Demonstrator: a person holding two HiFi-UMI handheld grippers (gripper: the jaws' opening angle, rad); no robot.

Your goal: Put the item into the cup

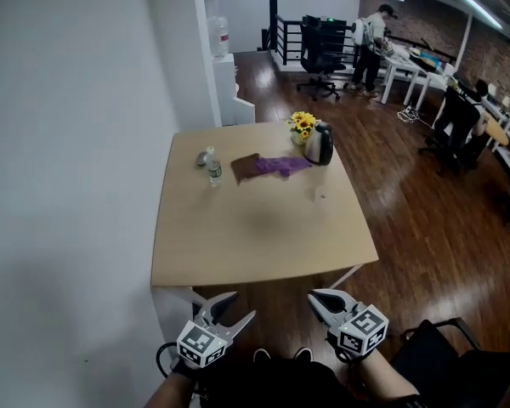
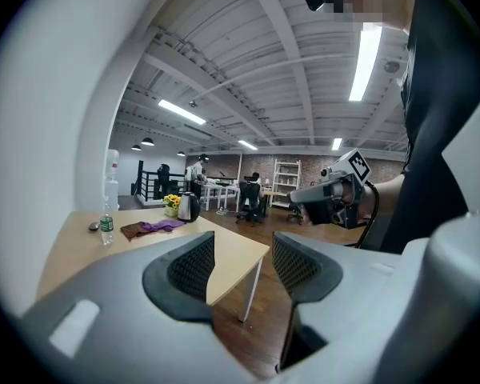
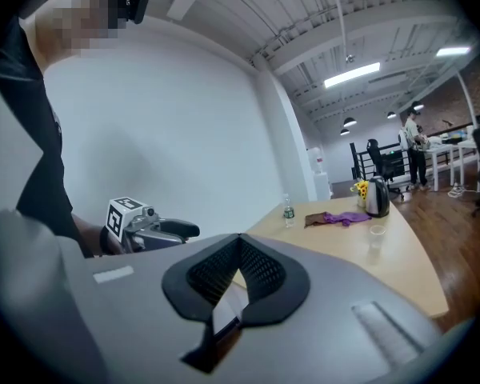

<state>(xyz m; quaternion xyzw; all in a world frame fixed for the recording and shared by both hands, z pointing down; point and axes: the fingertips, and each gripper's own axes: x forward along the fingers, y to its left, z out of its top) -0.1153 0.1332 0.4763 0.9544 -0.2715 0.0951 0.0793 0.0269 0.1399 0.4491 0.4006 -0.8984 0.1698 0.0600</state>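
Cup stands near kettle; bottle label unreadable.

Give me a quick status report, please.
Left gripper open, right gripper shut, both empty, short of table. Clear cup untouched. No obstacle near it.

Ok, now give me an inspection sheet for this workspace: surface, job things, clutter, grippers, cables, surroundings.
Surface: light wooden table, near half bare.
Job's things: clear cup upright near the right edge, looks empty; which item goes in cannot be told.
Clutter: water bottle, small grey object, purple cloth against brown cloth, kettle, yellow flowers.
Grippers: left gripper open, empty; right gripper shut, empty; both short of the table.
Cables: black cable by the left gripper.
Surroundings: white wall, dark wood floor, people at far desks.
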